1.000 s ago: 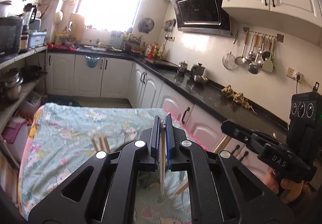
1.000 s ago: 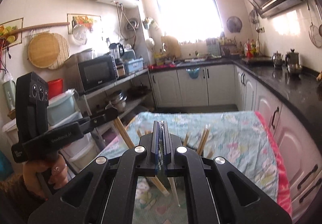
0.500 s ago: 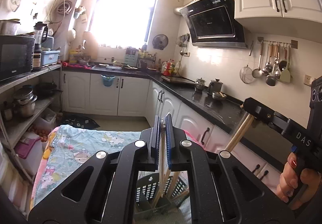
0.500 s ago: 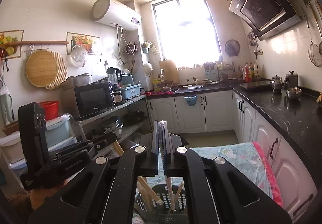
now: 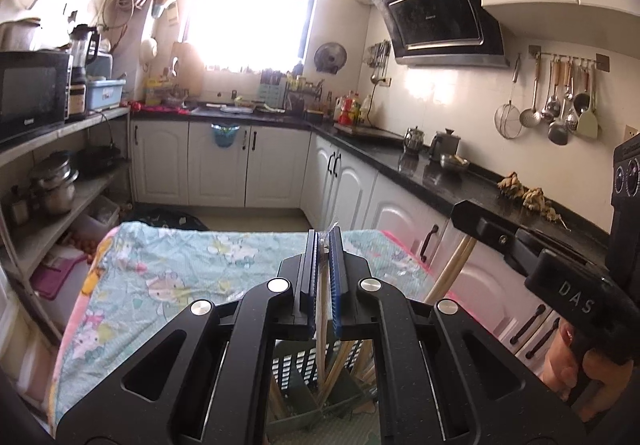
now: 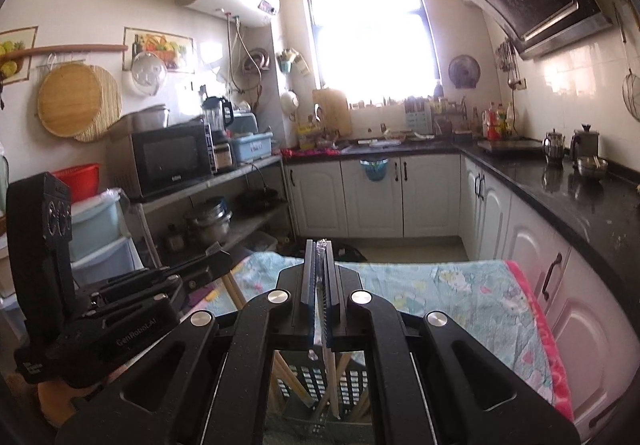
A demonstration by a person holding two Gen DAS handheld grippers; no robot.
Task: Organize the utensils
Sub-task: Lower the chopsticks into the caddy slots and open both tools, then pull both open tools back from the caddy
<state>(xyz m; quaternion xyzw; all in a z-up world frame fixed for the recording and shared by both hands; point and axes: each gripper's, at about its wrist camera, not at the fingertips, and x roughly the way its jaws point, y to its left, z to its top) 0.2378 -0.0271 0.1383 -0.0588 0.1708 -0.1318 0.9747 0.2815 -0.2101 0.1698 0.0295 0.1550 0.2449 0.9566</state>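
A chopstick (image 5: 321,319) is seen in the left wrist view clamped upright between the closed fingers of the left gripper (image 5: 324,245), its lower end hanging over a slotted basket (image 5: 298,365) on the cloth-covered table (image 5: 192,265) — other chopsticks already stand inside. In the right wrist view a second chopstick (image 6: 331,377) is pinched the same way by the right gripper (image 6: 319,253) above that basket (image 6: 308,381). If either is released while tilted, the rim or the standing sticks could be struck — and it could bounce out onto the cloth.
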